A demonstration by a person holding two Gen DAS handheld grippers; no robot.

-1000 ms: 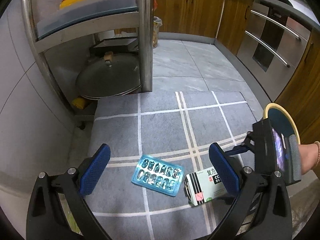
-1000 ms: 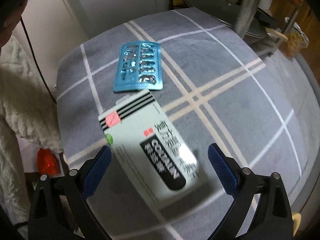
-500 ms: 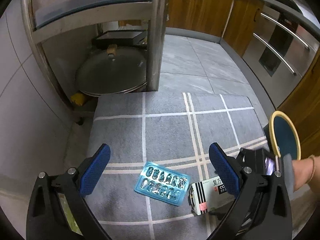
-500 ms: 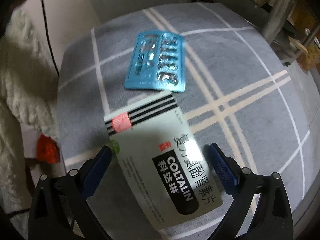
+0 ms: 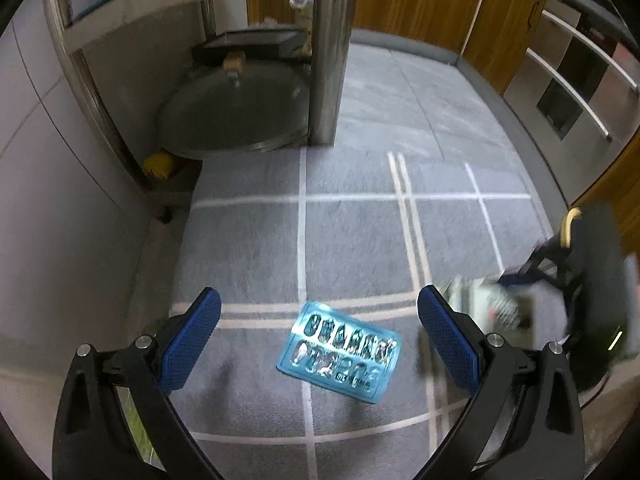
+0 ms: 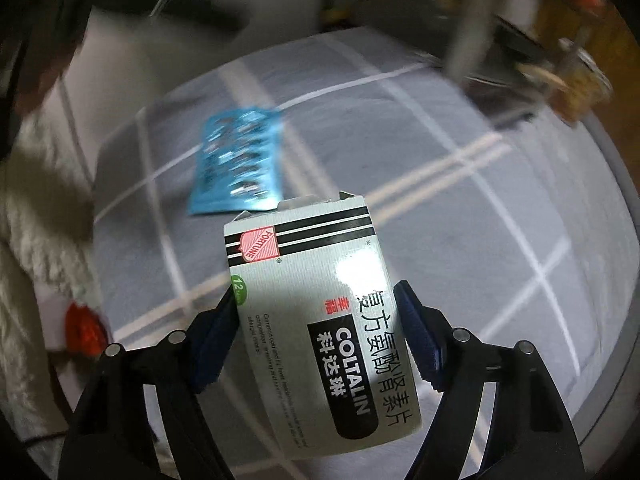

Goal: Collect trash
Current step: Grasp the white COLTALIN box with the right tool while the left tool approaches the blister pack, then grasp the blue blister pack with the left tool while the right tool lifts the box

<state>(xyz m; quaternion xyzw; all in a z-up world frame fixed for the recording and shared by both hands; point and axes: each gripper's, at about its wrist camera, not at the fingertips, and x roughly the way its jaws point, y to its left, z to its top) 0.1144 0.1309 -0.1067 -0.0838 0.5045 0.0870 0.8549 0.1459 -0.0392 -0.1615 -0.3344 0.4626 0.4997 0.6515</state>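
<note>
On the grey checked rug (image 5: pixel 248 248) beside the steel rack, I have two pieces of trash in play. My right hand-held gripper (image 6: pixel 320 332) has the white medicine box (image 6: pixel 320 312) between its blue pads; the jaws are closing and both pads look pressed against the box's long sides, so I count it as clamped. The box appears tipped up off the rug, its open flap end pointing away from me, though the blur in that view leaves me unsure whether its far edge is touching the pile. Gripping across the narrow width makes sense: the card is light and would crush if squeezed on its flat faces.

My left hand-held gripper (image 5: pixel 320 340) stands wide apart, nothing in it, angled steeply down with the blue blister pack (image 5: pixel 340 356) lying flat on the rug between and just beyond its fingers. It is thin and flat, so I judge I will need to come down low and catch an edge.
</note>
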